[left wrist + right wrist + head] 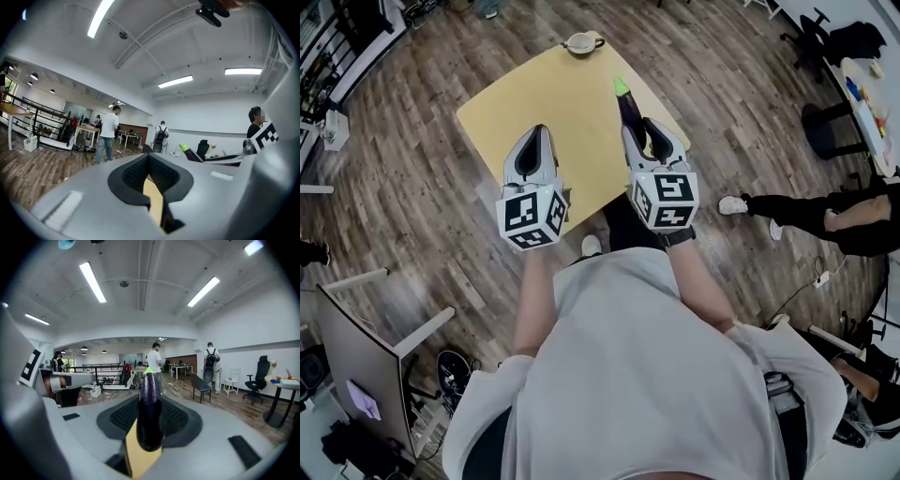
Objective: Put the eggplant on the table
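Right gripper (644, 133): closed on the eggplant (629, 108). The pads clamp its thick purple body from both sides. The green stem end points far, out past the jaw tips, so most of the fruit's length sticks out ahead of the grip. A hold at the rear like this leaves the front half free to meet a surface first.

Eggplant position: in the air over the right near part of the table (551, 86), toward its right edge. It looks clear of the top, not resting on it. The gripper tilts slightly nose-down, which suits laying the fruit down.

Left gripper (538, 133): jaws brought together, nothing between them; only a sliver of yellow tabletop shows through the slit. It hangs level over the near left part of the table, beside the right one and apart from it. It seems to be just riding along, with no part in the carry.

Bowl (580, 42) sits at the far corner, well apart from both grippers. The yellow top between is bare, so there is plenty of room to set down.

Judgement: carry phase, release not yet done.
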Action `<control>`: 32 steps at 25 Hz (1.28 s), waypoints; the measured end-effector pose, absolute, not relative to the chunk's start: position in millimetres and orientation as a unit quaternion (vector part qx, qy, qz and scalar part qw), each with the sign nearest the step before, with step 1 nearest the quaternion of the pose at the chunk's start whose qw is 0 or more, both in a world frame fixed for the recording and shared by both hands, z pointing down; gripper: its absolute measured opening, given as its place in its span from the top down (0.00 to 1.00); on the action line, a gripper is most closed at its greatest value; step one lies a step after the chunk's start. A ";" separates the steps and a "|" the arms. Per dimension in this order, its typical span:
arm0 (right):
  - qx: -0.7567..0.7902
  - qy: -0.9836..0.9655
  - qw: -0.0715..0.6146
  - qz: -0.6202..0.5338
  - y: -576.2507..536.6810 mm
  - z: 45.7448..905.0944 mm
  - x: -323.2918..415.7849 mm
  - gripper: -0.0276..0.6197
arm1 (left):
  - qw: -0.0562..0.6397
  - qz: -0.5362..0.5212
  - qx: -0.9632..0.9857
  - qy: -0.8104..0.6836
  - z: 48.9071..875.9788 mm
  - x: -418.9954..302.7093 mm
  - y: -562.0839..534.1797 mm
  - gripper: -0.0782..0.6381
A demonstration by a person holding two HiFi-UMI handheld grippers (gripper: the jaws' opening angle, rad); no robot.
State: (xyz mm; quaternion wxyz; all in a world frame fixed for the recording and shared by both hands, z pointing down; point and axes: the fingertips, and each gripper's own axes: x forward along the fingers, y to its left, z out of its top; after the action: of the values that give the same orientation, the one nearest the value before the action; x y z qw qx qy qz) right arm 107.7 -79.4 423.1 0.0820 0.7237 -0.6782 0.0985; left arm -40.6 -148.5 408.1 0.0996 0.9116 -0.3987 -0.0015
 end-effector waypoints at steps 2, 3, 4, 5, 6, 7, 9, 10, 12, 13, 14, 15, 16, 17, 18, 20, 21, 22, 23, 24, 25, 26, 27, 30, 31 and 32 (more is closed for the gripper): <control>0.719 -0.681 0.084 0.108 -98.9 431.1 117.2 0.72 | 0.097 0.001 0.910 -0.403 410.8 -31.2 -166.4 0.88; 0.715 -0.685 0.086 0.108 -108.5 432.9 120.4 0.72 | 0.097 0.001 0.909 -0.406 412.0 -27.7 -175.0 0.88; 0.712 -0.689 0.089 0.107 -118.3 434.0 123.6 0.72 | 0.097 0.003 0.907 -0.410 413.2 -24.4 -183.7 0.88; 0.708 -0.692 0.091 0.106 -128.5 434.8 127.5 0.72 | 0.097 0.005 0.905 -0.414 414.5 -20.6 -192.9 0.88; 0.705 -0.694 0.094 0.107 -138.9 435.6 132.3 0.72 | 0.097 0.008 0.904 -0.417 415.6 -16.4 -202.4 0.88; 0.703 -0.697 0.098 0.108 -149.2 436.8 137.2 0.72 | 0.098 0.011 0.903 -0.419 416.5 -12.0 -211.8 0.88; 0.696 -0.701 0.105 0.113 -169.5 442.3 146.0 0.72 | 0.097 0.018 0.900 -0.424 419.5 -4.0 -230.6 0.88; 0.695 -0.701 0.108 0.117 -180.4 446.4 150.5 0.72 | 0.098 0.022 0.899 -0.426 422.1 -0.3 -241.2 0.88; 0.694 -0.700 0.110 0.128 -202.4 454.5 160.1 0.72 | 0.105 0.028 0.895 -0.433 428.1 6.6 -263.5 0.88; 0.692 -0.700 0.112 0.134 -212.1 458.5 163.6 0.72 | 0.110 0.031 0.893 -0.435 431.2 9.5 -273.4 0.88; 0.689 -0.702 0.116 0.138 -220.7 462.6 165.7 0.72 | 0.116 0.033 0.891 -0.439 434.4 11.4 -282.0 0.88; 0.683 -0.706 0.120 0.142 -228.6 467.1 166.8 0.72 | 0.121 0.035 0.888 -0.442 438.0 12.6 -289.9 0.88; 0.678 -0.710 0.125 0.146 -235.9 471.8 167.8 0.72 | 0.124 0.039 0.886 -0.446 441.9 13.9 -297.2 0.88; 0.673 -0.713 0.129 0.150 -243.0 476.7 169.4 0.72 | 0.126 0.043 0.883 -0.449 446.2 15.8 -303.9 0.88; 0.668 -0.716 0.132 0.154 -250.0 481.8 171.7 0.72 | 0.128 0.048 0.882 -0.452 450.7 18.7 -310.2 0.88; 0.661 -0.719 0.140 0.162 -265.7 492.4 175.7 0.72 | 0.132 0.056 0.879 -0.455 459.9 25.4 -322.9 0.88; 0.657 -0.722 0.144 0.166 -274.3 498.1 176.2 0.72 | 0.133 0.059 0.878 -0.456 464.9 27.8 -329.2 0.88; 0.652 -0.724 0.147 0.170 -282.7 504.1 175.2 0.72 | 0.134 0.063 0.877 -0.458 470.2 29.2 -335.1 0.88; 0.645 -0.728 0.151 0.175 -290.6 510.3 173.2 0.72 | 0.135 0.065 0.875 -0.461 475.3 29.8 -340.3 0.88; 0.639 -0.732 0.154 0.180 -297.6 516.6 171.0 0.72 | 0.136 0.066 0.873 -0.464 480.0 30.2 -344.7 0.88; 0.633 -0.735 0.159 0.185 -303.7 522.9 169.3 0.72 | 0.138 0.066 0.871 -0.467 484.5 30.9 -348.7 0.88; 0.627 -0.738 0.163 0.189 -309.6 529.3 168.0 0.72 | 0.141 0.066 0.869 -0.470 489.0 32.1 -353.0 0.88; 0.622 -0.740 0.166 0.194 -315.6 535.7 166.8 0.72 | 0.142 0.068 0.868 -0.471 493.5 33.4 -358.0 0.88; 0.607 -0.746 0.177 0.208 -334.3 555.5 163.6 0.72 | 0.145 0.076 0.863 -0.478 509.1 35.9 -374.3 0.88; 0.602 -0.748 0.180 0.213 -341.2 561.9 162.6 0.72 | 0.145 0.079 0.861 -0.481 514.7 36.4 -380.0 0.88; 0.598 -0.750 0.182 0.217 -348.5 568.1 161.6 0.72 | 0.146 0.082 0.859 -0.483 520.4 36.6 -385.9 0.88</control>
State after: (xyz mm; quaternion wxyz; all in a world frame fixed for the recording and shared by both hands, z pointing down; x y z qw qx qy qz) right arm 161.6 -348.5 568.1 0.1822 0.5979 -0.7497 0.2173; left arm 36.6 -385.9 520.4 0.1464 0.8593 -0.4831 0.0818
